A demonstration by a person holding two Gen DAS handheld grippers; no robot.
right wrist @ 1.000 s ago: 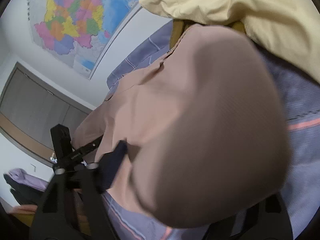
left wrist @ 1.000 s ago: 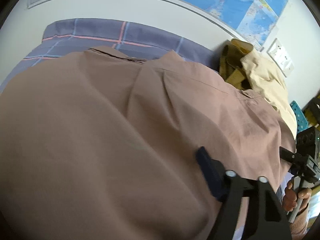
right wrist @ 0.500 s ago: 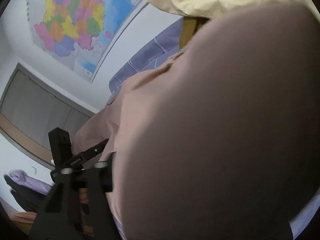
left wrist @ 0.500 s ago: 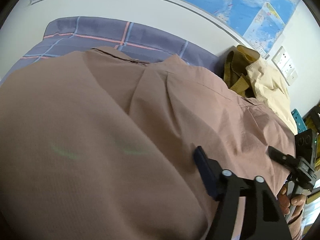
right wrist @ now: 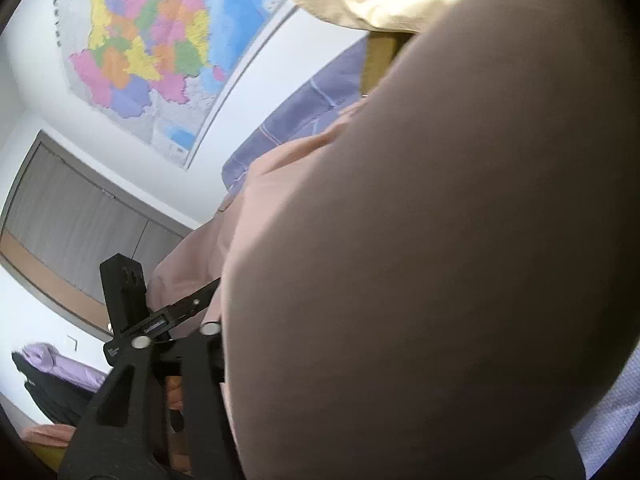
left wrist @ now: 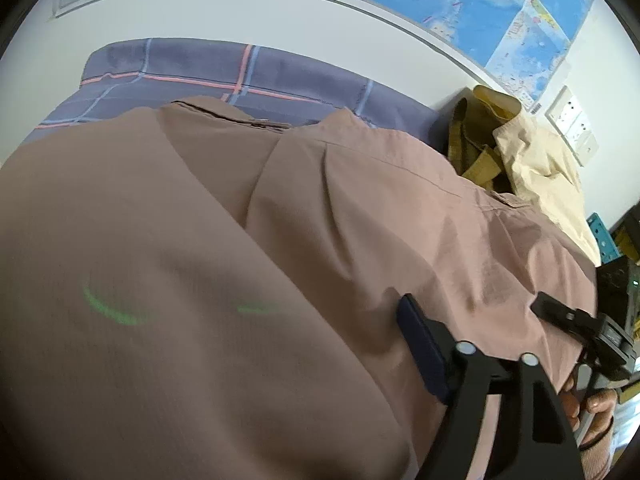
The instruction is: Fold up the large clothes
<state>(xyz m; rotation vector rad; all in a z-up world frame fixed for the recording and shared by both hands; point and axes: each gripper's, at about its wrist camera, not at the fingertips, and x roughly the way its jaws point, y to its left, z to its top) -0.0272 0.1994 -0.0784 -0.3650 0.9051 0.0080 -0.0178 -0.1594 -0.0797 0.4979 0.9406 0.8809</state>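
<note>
A: Location of the garment?
B: The dusty-pink shirt point(left wrist: 360, 208) lies spread on the purple plaid sheet point(left wrist: 256, 76), its near fabric bulging over both lenses. A cream garment point(left wrist: 548, 172) lies just beside it.
A: Left gripper point(left wrist: 304, 360)?
B: Jaws opening; shirt cloth lies between them, one finger hidden. Grip cannot be determined.
A: Right gripper point(right wrist: 360, 368)?
B: Jaws opening; cloth covers one side. Grip cannot be determined.
</note>
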